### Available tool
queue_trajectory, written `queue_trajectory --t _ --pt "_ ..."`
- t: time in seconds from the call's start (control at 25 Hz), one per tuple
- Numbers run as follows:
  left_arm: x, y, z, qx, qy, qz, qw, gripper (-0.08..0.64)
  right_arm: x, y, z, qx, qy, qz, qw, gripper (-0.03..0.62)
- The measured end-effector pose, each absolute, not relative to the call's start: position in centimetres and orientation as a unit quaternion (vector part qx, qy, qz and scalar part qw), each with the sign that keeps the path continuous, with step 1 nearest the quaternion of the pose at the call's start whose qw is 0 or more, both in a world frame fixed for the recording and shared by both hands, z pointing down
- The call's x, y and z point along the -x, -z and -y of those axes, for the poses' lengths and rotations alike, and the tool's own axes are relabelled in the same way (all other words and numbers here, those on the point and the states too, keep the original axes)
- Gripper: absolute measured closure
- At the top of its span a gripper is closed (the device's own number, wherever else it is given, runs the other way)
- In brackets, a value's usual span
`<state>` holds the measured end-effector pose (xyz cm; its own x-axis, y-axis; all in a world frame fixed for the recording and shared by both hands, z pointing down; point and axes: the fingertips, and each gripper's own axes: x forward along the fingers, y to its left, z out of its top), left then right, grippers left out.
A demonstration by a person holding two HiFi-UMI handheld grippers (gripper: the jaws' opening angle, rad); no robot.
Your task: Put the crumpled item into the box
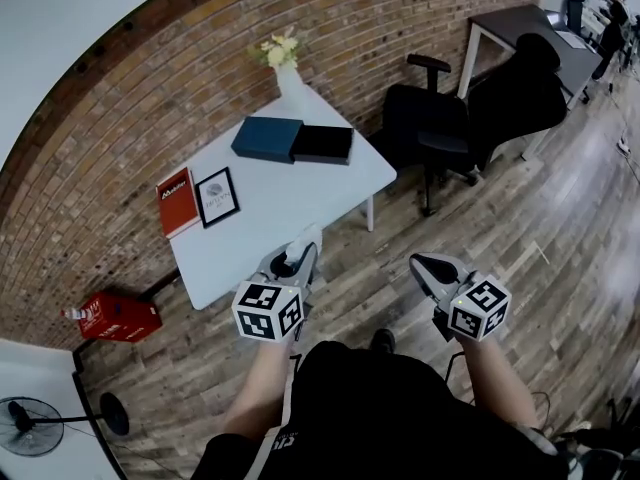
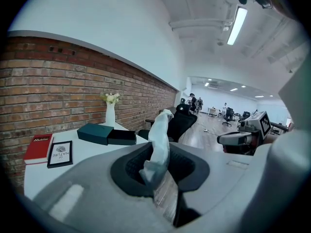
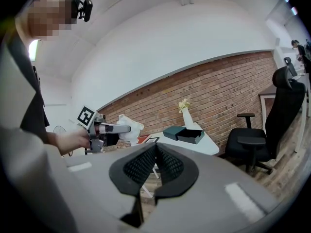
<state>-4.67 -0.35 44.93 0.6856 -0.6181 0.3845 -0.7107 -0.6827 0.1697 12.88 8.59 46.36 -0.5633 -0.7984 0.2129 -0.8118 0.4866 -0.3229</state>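
My left gripper [image 1: 298,255] is shut on a white crumpled item [image 1: 306,236], which stands up from between the jaws [image 2: 159,147] and also shows in the right gripper view [image 3: 127,127]. It hovers over the floor at the near edge of the white table [image 1: 300,208]. On the far part of that table lies a dark teal box [image 1: 268,138] with a black tray [image 1: 323,144] against its side; the box is also in the left gripper view [image 2: 96,132] and the right gripper view [image 3: 183,134]. My right gripper [image 1: 420,263] is shut and empty, its jaws [image 3: 155,154] pressed together, to the right of the left one.
A red book [image 1: 177,200], a framed picture [image 1: 217,196] and a white vase with flowers [image 1: 288,76] share the table. A black office chair [image 1: 440,128] stands right of it. A red box [image 1: 120,318] and a fan [image 1: 30,426] are on the wooden floor at left.
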Motion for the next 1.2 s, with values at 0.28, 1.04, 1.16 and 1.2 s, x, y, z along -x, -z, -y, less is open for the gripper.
queue_trajectory --t 0.28,1.04,1.16,1.2 --pt "2.9 -44.5 3.8 -0.906 -0.140 0.370 0.152 0.485 -14.5 -46.2 -5.8 -0.464 -0.196 0.864 0.022 0.592" --pt "0.7 -45.4 22.9 -0.914 -0.113 0.353 0.166 0.485 -15.5 -45.7 12.6 -0.474 -0.184 0.860 0.050 0.592" --pt "1.2 -45.1 26.2 -0.916 -0.110 0.347 0.165 0.485 -14.3 -45.5 16.4 -0.472 -0.184 0.860 0.054 0.592" --pt "1.5 -45.0 27.2 -0.917 -0.109 0.346 0.165 0.485 -13.8 -45.4 17.7 -0.470 -0.184 0.861 0.055 0.592"
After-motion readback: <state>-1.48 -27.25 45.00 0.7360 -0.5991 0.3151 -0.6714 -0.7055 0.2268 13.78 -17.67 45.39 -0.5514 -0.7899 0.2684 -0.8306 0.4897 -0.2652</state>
